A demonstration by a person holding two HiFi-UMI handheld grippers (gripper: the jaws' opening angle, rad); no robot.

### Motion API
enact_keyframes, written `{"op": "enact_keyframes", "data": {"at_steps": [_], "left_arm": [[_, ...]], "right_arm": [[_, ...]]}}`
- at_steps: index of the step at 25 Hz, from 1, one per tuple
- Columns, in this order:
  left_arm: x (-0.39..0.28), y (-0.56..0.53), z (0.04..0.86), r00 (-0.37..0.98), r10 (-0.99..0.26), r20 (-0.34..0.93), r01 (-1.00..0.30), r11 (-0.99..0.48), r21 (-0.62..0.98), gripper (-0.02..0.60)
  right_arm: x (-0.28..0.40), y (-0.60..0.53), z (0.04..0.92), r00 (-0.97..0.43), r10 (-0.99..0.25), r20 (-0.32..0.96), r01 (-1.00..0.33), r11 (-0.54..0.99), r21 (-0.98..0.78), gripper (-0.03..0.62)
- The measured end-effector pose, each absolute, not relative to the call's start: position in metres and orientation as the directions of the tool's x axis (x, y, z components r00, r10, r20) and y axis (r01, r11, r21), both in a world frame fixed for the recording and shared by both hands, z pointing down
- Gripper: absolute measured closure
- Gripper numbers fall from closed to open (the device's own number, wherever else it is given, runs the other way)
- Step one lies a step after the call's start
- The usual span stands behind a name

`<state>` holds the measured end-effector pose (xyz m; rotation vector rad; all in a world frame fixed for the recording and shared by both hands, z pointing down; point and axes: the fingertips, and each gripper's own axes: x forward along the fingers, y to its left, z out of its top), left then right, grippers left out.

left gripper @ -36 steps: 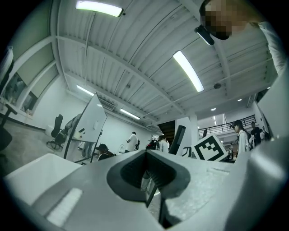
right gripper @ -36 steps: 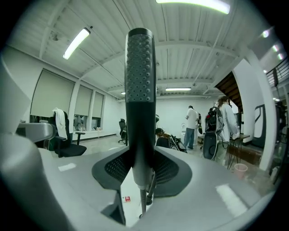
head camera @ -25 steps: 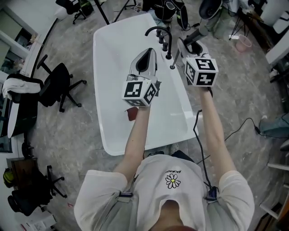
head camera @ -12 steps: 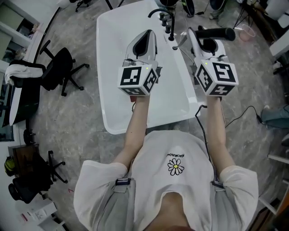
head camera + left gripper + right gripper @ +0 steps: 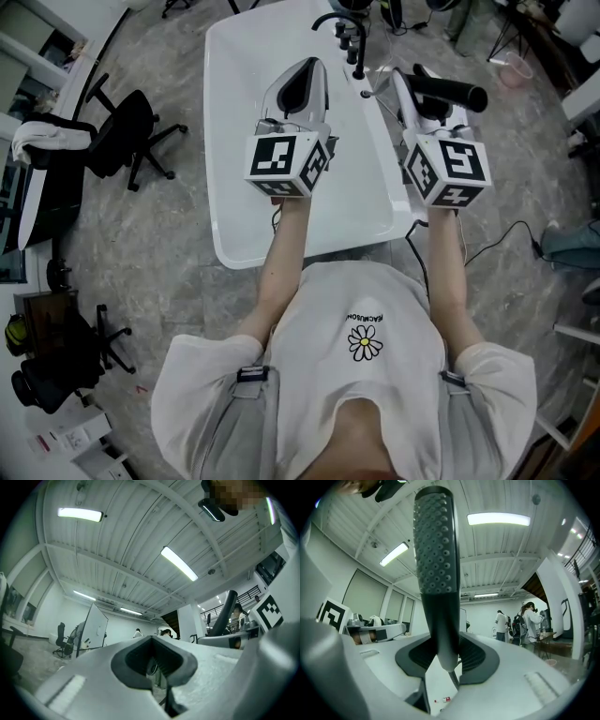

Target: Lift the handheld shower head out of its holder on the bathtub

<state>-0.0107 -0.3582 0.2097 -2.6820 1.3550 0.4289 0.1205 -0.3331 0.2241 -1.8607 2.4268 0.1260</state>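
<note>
The black handheld shower head is up above the right rim of the white bathtub, clamped in my right gripper. In the right gripper view the dotted spray face stands upright between the pads, and its hose drops below my right gripper. My left gripper hovers over the tub interior, shut with nothing in it. In the left gripper view, that gripper points up at the ceiling. The black faucet stands at the tub's far end.
Black office chairs stand on the floor left of the tub. A cable trails on the floor at the right. People stand far off in the room. A small bottle lies below in the tub.
My right gripper has come up and back from the tub's rim with the shower head in it. The left gripper has risen a little over the tub.
</note>
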Motion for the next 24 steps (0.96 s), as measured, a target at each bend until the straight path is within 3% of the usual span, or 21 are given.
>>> {"op": "enact_keyframes", "data": {"at_steps": [24], "left_arm": [[-0.004, -0.369, 0.238, 0.601, -0.765, -0.230, -0.776, -0.628, 0.059, 0.581]], "right_arm": [[0.105, -0.341, 0.226, -0.265, -0.956, -0.123, -0.964, 0.263, 0.035, 0.442]]}}
